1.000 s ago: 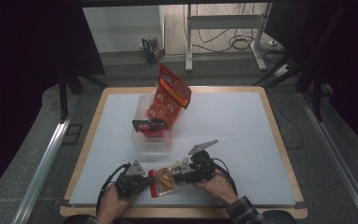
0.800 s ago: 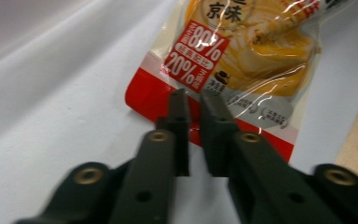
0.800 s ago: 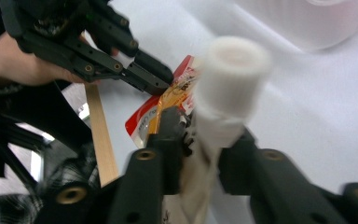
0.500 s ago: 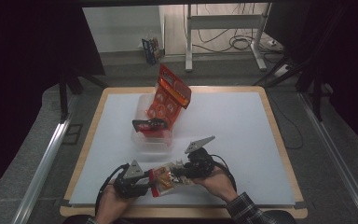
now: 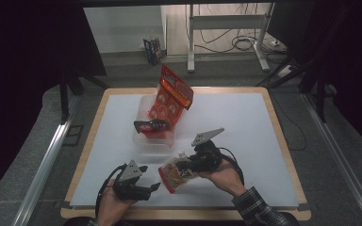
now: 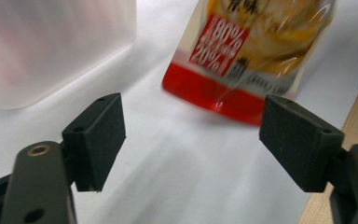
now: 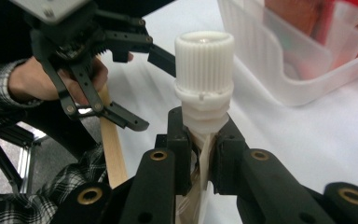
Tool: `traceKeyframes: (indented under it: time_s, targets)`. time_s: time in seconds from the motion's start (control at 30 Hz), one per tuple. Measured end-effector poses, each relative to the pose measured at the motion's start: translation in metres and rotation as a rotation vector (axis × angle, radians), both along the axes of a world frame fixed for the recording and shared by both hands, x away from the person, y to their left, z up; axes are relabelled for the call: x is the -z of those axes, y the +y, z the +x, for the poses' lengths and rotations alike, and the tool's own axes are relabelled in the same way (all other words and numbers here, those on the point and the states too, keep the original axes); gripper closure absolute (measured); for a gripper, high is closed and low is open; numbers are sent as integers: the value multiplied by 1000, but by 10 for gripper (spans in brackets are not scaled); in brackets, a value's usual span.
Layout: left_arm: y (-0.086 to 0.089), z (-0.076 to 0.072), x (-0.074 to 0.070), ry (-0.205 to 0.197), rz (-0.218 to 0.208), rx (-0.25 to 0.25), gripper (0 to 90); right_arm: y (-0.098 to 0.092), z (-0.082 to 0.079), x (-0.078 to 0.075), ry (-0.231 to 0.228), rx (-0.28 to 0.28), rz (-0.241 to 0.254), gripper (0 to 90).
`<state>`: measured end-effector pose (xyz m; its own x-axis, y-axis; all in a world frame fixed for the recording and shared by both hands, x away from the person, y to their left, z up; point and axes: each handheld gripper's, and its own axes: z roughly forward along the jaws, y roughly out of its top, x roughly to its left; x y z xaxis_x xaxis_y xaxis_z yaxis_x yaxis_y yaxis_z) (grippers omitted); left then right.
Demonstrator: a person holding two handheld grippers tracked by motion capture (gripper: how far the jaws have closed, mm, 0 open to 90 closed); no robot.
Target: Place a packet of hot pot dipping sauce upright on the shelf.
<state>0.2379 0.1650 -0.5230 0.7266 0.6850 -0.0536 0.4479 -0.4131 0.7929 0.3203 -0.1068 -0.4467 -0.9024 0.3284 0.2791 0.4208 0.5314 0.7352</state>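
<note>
We see a white table (image 5: 245, 122) with a pale wooden rim, standing on grey carpet (image 5: 37, 141). Beyond the table's far edge a metal stand (image 5: 226, 35) rises from a lighter floor — loose cables (image 5: 245, 44) coil beside its foot. Left of the table hangs a dark curtain (image 5: 28, 56), and a metal rail (image 5: 42, 169) runs alongside — another rail (image 5: 344, 165) flanks the right.

— How is the black two-jaw left gripper (image 5: 153, 187) held?

— It is held low at the near left edge, jaws just opened wide, nothing pressed between the pads.

— And the black two-jaw right gripper (image 5: 183, 165)?

— It is raised to the right, jaws clamped tight just below a white ribbed cap.
</note>
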Motion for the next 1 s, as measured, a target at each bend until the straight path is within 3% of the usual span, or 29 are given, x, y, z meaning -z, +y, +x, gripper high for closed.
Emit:
traceKeyframes:
  time_s: [0.27,0.57,1.0]
  targets:
    - [-1,-1,0,-8,10,-1,140,-10,5,-17,-38,18,3,789]
    - [1,-2,-1,-12,9,-3,117,-18,13,-36,-79,37,7,790]
    - [2,-2,1,-32,70,-6,65,-24,35,-64,-122,60,23,790]
